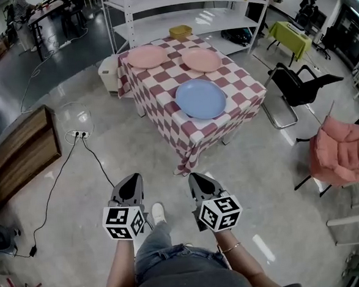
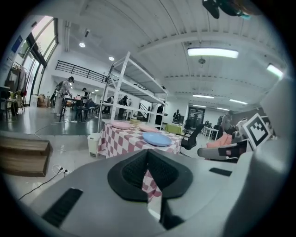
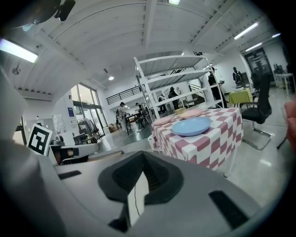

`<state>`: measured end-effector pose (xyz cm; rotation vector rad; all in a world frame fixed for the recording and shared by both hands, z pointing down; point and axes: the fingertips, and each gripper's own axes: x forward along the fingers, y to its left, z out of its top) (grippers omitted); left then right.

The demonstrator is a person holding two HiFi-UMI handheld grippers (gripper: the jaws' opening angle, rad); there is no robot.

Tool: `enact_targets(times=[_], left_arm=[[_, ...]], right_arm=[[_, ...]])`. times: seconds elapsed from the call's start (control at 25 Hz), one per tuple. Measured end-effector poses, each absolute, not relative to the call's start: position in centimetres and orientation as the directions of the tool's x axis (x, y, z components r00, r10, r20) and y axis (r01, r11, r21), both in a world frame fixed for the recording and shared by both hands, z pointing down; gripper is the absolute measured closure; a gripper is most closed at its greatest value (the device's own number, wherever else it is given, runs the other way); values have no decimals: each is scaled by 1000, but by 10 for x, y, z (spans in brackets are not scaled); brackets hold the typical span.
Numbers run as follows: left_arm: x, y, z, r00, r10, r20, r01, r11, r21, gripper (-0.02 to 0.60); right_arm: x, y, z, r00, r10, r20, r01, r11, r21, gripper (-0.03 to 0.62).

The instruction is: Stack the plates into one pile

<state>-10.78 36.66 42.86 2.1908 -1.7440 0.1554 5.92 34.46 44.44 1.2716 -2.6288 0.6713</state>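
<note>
Count of task items: three plates, all on the surface (image 1: 163,86), which is covered with a red-and-white checked cloth. One blue plate (image 1: 201,98) lies at the near side of the surface. Two pink plates lie side by side at the far side, the left pink plate (image 1: 148,57) and the right pink plate (image 1: 202,60). I see each plate lying flat and separate, none resting on another. The blue plate is near the right pink plate but apart from it.

Count of claws: two. The left claw (image 1: 131,183) is closed, pads together, with nothing between them. The right claw (image 1: 197,180) is likewise closed and holds nothing. Both are held over the floor, well short of the surface, pointing toward it. Each claw carries one marker cube, the left cube (image 1: 124,222) and the right cube (image 1: 220,213).

Other items, one of each:
- white shelving rack (image 1: 159,24) behind the surface
- yellow tray (image 1: 180,31) on a shelf of that rack
- white bin (image 1: 108,73) just beside the far left corner of the surface
- black chair (image 1: 298,85) to the right of the surface
- pink armchair (image 1: 345,149) further right
- green-covered table (image 1: 290,35) in the background
- wooden bench (image 1: 18,154) at the left
- power strip (image 1: 78,134) on the floor with cables

Markings: the cubes show black-and-white square patterns only. A blue wall sign (image 3: 70,111) in the right gripper view is too small for me to read.
</note>
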Motion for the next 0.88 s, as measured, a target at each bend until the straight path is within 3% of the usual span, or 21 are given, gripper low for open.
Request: enact_targets(times=[0.4, 0.88], left_arm=[[-157, 235, 437, 374, -876, 304, -921, -312, 235, 565], [-131, 120, 458, 541, -774, 328, -837, -460, 297, 565]], right_arm=[[19, 228, 453, -499, -792, 352, -858, 393, -332, 583], [93, 157, 475, -227, -881, 415, -943, 93, -319, 583]])
